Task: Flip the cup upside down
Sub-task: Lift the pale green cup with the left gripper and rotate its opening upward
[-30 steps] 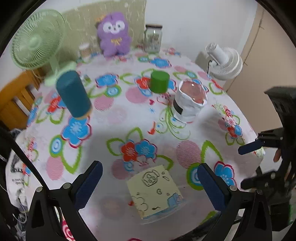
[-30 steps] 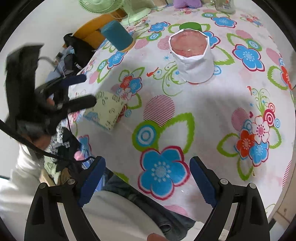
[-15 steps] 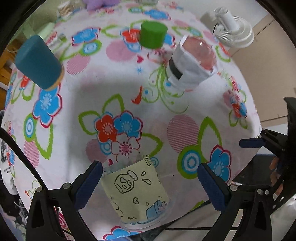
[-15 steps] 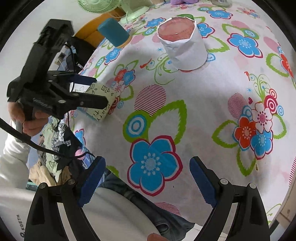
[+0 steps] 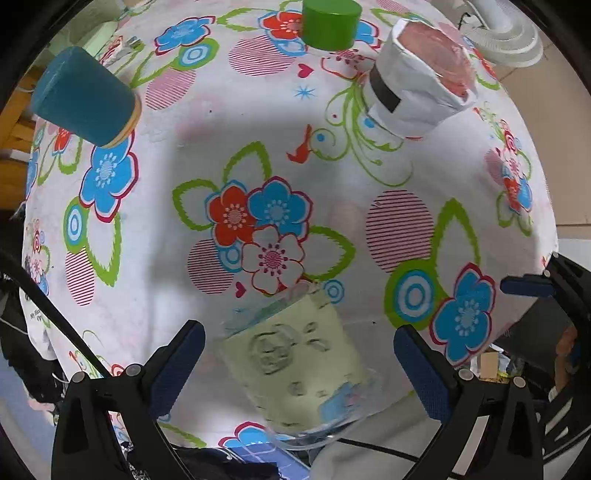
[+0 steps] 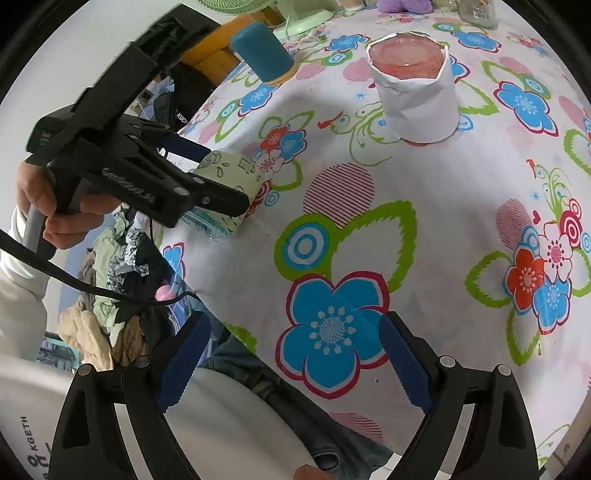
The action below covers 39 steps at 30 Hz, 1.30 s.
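Cup is seen at 6 o'clock, near the counter edge, bracketed by the left gripper — fingers wide, no contact visible. Right gripper is held spread, empty. Grasp and flip are judged not yet done.

Bare flowered tablecloth lies open mid-table; teal cylinder, green cylinder and paper-wrapped cup line the far side.
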Motion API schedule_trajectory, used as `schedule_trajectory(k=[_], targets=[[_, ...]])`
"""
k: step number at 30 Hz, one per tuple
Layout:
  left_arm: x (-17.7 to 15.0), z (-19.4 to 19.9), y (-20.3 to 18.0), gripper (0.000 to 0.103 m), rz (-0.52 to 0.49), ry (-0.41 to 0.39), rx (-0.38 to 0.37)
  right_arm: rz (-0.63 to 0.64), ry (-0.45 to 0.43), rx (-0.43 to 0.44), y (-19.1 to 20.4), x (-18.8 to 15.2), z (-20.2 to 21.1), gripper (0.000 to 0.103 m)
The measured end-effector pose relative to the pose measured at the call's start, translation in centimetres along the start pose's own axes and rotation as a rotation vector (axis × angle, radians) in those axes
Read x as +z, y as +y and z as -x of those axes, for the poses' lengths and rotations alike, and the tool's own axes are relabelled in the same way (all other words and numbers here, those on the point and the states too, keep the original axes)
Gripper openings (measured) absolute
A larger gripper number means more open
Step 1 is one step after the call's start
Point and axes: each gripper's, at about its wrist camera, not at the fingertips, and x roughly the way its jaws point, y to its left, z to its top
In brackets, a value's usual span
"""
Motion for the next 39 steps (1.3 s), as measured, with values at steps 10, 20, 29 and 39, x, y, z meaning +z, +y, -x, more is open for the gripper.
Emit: schedule_trajectory(k=[10, 20, 29, 39], targets=[[0.4, -1.5, 1.9, 0.081, 0.122, 0.040, -0.002, -0.005, -0.003, 0.014, -0.1, 0.0, -0.3, 0.094], [1.0, -2.3, 3.2, 0.067, 0.158, 0.021, -0.010, 0.037, -0.061, -0.010, 0.6, 0.5, 0.2, 0.094], [-0.2, 0.9, 4.1, 0.066, 0.175, -0.166, 0.025, 0.046, -0.152, 0.010, 1.3, 1.4, 1.6, 0.094], [-2.2, 3.5, 3.9, 0.066, 0.198, -0.366, 0.053, 0.093, -0.261, 0.060, 3.4, 2.7, 3.1, 0.094]])
